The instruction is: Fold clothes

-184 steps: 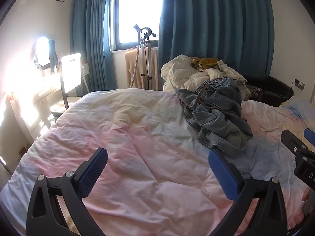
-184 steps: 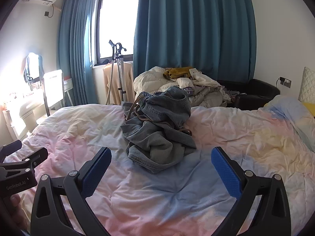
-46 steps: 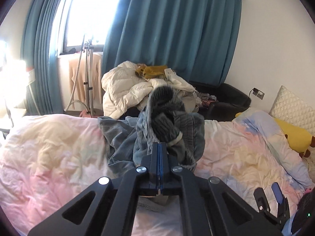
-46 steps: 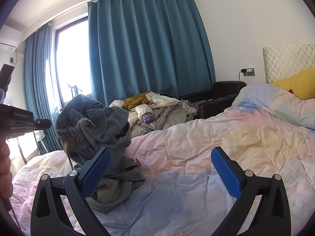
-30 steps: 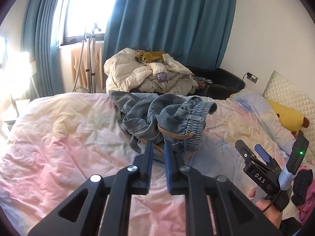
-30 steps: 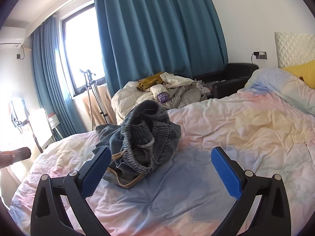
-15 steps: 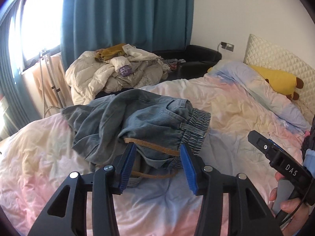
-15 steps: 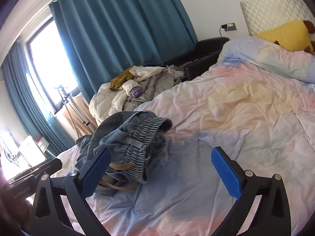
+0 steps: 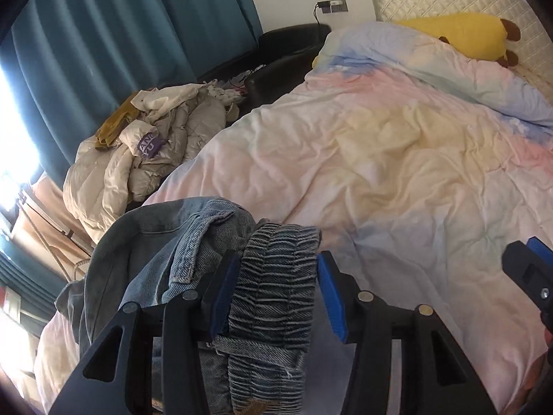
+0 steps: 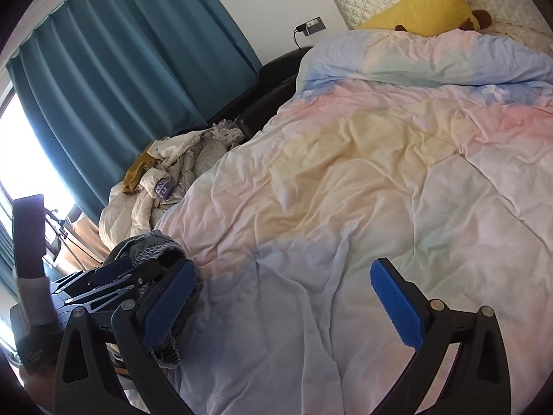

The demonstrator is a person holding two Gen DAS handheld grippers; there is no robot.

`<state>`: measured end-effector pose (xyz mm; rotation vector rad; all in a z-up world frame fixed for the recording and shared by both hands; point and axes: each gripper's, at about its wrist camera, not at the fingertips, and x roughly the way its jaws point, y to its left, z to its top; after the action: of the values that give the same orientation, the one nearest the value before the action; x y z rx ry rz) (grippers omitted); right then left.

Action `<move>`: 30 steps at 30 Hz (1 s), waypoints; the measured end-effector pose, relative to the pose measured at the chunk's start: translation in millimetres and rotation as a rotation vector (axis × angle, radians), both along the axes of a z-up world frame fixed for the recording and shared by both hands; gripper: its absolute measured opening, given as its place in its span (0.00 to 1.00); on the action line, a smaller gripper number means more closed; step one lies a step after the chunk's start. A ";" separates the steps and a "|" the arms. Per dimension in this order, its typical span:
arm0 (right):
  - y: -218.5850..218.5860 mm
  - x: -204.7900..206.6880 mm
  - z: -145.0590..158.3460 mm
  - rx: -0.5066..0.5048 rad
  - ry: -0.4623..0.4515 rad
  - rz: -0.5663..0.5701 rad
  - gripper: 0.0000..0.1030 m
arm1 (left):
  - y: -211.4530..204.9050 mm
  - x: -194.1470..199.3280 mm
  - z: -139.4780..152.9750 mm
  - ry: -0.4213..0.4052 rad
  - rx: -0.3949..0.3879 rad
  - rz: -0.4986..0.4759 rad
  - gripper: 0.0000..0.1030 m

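Observation:
A crumpled pair of blue jeans (image 9: 155, 242) lies at the near left of the bed. Its gathered elastic waistband (image 9: 273, 294) stands between the blue pads of my left gripper (image 9: 278, 263). The jaws are half apart; the band fills most of the gap, and I see no squeeze on it. In the right wrist view the jeans (image 10: 152, 242) are mostly hidden behind the left gripper (image 10: 138, 266). My right gripper (image 10: 283, 269) hangs wide open over the bare duvet, to the right of the jeans, with nothing between its fingers.
The pastel duvet (image 9: 397, 173) covers the bed. A yellow plush (image 9: 456, 34) lies by the quilted headboard. Beyond the bed's far side sit a heap of pale clothes (image 9: 145, 159) and a black sofa (image 9: 287, 65), under teal curtains (image 9: 121, 52).
My left gripper has dropped closer to the jeans, so the waistband now sits between its jaws. Both views have rolled, and the right gripper has swung further over the duvet.

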<state>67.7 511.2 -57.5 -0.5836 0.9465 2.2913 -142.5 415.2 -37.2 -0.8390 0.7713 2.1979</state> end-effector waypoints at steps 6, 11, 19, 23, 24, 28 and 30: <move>-5.2 -22.6 -22.9 -0.043 -0.038 0.075 1.00 | -10.9 -11.5 1.9 0.068 -0.005 0.088 0.43; -18.4 -28.3 -20.3 -0.038 -0.033 0.135 1.00 | -34.5 -14.0 20.9 0.096 0.007 0.158 0.17; -40.6 -25.1 -1.5 -0.016 0.001 0.200 1.00 | -89.8 -49.8 38.1 0.089 0.054 0.359 0.16; -49.1 -36.1 -5.9 -0.037 -0.001 0.248 1.00 | -102.9 -68.2 33.2 0.047 0.085 0.387 0.19; -51.8 -40.0 -8.1 -0.045 0.000 0.269 1.00 | -104.9 -71.9 31.7 0.033 0.094 0.393 0.21; -72.2 -58.2 -11.8 -0.010 0.022 0.370 1.00 | -112.5 -74.9 29.6 -0.033 0.147 0.409 0.08; -80.4 -65.0 -11.0 0.011 0.034 0.403 1.00 | -123.1 -63.2 37.9 -0.017 0.171 0.410 0.08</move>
<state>2.7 430.8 -68.6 -0.7923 0.8946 2.6655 -205.7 292.1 0.7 -0.9947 0.4193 2.5665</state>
